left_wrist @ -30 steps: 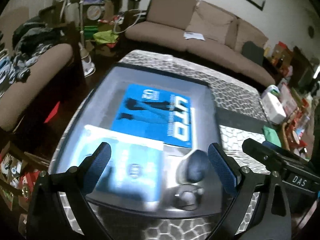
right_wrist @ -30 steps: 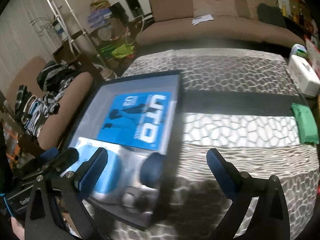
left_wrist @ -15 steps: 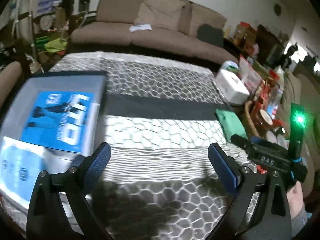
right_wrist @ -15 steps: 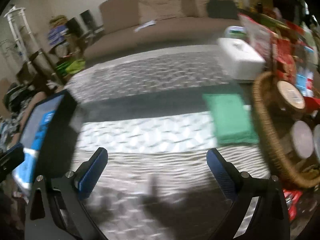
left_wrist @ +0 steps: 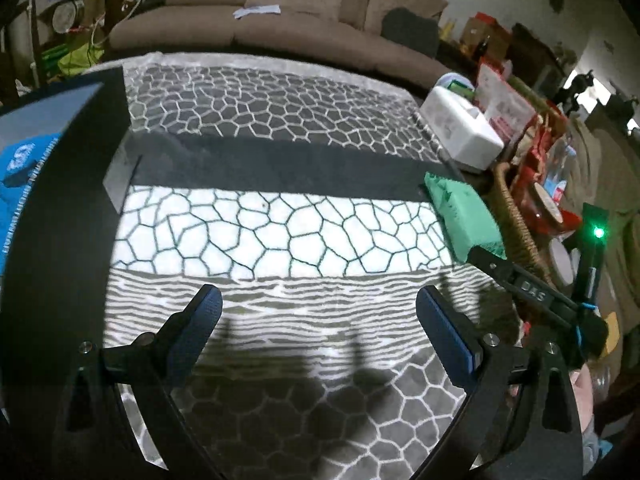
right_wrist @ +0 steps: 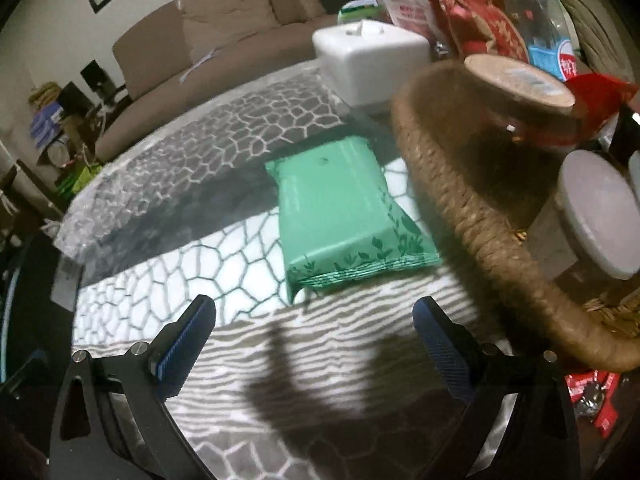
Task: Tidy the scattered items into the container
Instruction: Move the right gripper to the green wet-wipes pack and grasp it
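Observation:
A green soft packet [right_wrist: 344, 212] lies flat on the patterned table, just ahead of my right gripper [right_wrist: 314, 328], which is open and empty. The packet also shows in the left wrist view [left_wrist: 464, 216] at the right edge of the table. The dark container [left_wrist: 60, 184] with a blue booklet [left_wrist: 20, 184] inside sits at the far left of the left wrist view. My left gripper [left_wrist: 318, 320] is open and empty above the middle of the table. The right gripper's body shows at the right of the left wrist view.
A woven basket [right_wrist: 500, 248] holding jars stands right of the green packet. A white box [right_wrist: 372, 60] sits behind it, also in the left wrist view [left_wrist: 460, 128]. Red snack bags crowd the right. A brown sofa [left_wrist: 280, 20] lies beyond the table.
Both grippers have swung right, away from the container. The right gripper now faces the green packet and basket; the left one now looks over the table's middle. Both stay open.

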The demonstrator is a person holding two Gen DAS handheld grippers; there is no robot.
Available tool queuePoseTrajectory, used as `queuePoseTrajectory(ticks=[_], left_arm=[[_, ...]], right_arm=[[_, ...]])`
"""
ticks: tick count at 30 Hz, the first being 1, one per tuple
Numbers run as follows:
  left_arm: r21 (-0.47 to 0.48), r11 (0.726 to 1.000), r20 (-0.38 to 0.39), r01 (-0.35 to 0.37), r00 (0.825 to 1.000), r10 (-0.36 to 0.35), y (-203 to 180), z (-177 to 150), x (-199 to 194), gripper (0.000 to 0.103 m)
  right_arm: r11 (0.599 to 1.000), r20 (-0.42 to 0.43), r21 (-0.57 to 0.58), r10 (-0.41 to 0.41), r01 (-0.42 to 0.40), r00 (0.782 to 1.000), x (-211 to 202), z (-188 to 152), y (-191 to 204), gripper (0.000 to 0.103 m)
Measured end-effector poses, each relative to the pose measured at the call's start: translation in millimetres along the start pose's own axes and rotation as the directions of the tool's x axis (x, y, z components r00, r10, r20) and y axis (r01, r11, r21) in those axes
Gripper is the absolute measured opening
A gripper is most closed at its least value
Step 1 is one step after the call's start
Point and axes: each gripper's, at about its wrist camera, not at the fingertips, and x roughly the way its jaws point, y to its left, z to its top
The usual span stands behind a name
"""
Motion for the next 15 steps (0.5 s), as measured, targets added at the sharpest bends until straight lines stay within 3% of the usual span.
queuePoseTrajectory(ticks=[8, 12, 13, 15], left_arm=[[0.002, 1.0, -0.039, 0.004, 0.999, -0.004, 16, -10, 21, 0.098], [-0.018, 1.0, -0.05, 0.0, 0.999, -0.001, 26, -13, 27, 0.098], [-0.023, 1.0, -0.055, -0.001, 0.999, 0.0, 27, -14, 29, 0.098], [-0.037, 0.999, -0.068, 0.0, 0.998, -0.003, 31, -16, 31, 0.098]], right_arm=[[0.995, -0.006, 0.103, -0.01, 0.01, 1.0, 33, 13, -22, 0.103], [0.992, 0.029, 0.125, -0.018, 0.015, 0.999, 33, 10, -23, 0.102], [0.993, 0.037, 0.122, -0.015, 0.01, 0.999, 32, 9, -21, 0.1], [0.993, 0.046, 0.116, -0.017, 0.012, 0.999, 31, 7, -15, 0.082]])
